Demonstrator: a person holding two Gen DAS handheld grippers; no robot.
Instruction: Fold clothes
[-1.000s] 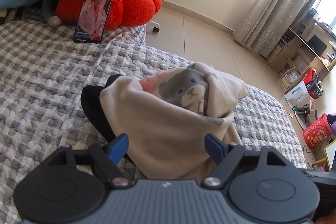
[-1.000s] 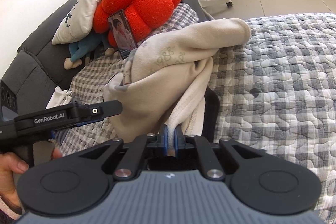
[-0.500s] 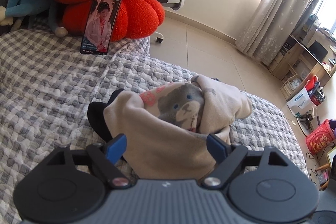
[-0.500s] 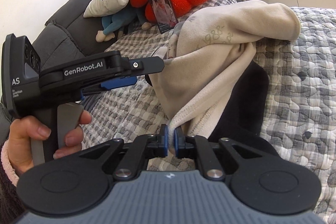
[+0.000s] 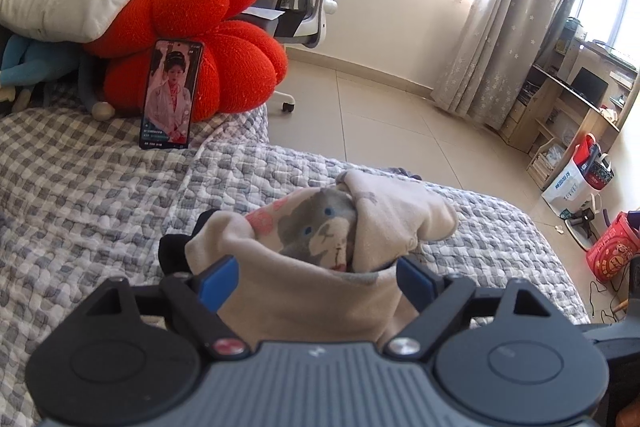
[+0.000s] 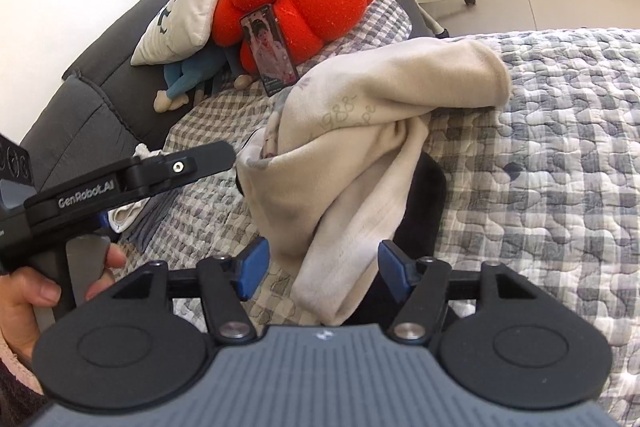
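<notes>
The left hand-held gripper [image 5: 316,281], jaws opening, straddles a bunched beige bear-print garment [image 5: 320,251] on the grey checked quilt [image 5: 88,195].

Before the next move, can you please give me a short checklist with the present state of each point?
1. Right gripper free of the garment: ok. Its jaws are opening; the hem lies between them, not pressed.
2. Left gripper free: ok. Its jaws are opening, and cloth sits between without being pinched.
3. Garment folded flat: not ok. It is a bunched heap.
4. Black item under the garment clear of it: not ok, partly covered.
5. Phone away from the work: ok, it leans on the red cushion.
6. Garment fully on the quilt: cannot tell.
</notes>
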